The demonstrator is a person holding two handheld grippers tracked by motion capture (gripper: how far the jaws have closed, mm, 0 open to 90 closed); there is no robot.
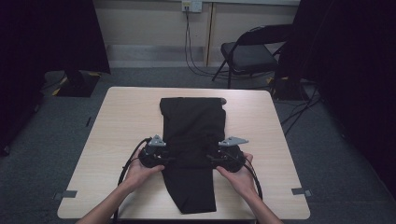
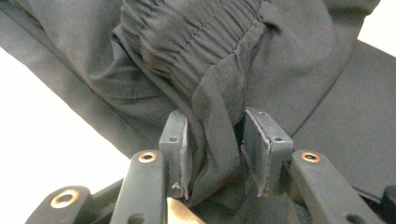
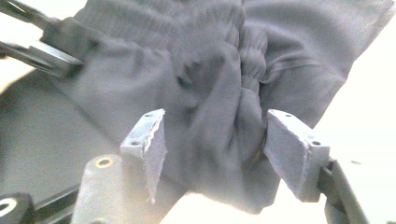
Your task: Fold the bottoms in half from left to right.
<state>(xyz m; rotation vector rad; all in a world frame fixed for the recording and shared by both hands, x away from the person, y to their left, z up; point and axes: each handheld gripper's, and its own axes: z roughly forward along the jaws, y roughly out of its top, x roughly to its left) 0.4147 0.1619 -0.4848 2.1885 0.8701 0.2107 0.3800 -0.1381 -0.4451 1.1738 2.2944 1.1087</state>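
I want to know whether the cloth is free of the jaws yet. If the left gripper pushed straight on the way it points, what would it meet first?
The left gripper would meet the black trousers: a bunched fold by the gathered waistband already lies between its parted jaws.

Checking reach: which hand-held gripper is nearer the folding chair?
Right. The right hand-held gripper sits on the table side nearer the chair; the left hand-held gripper is farther.

- Black trousers (image 1: pixel 192 140) lie lengthwise on the desk (image 1: pixel 121 121), folded into a long narrow strip.
- The far end is broad and square; the near end tapers toward the desk's near edge.
- The gathered elastic waistband (image 2: pixel 196 42) lies bunched across the middle.
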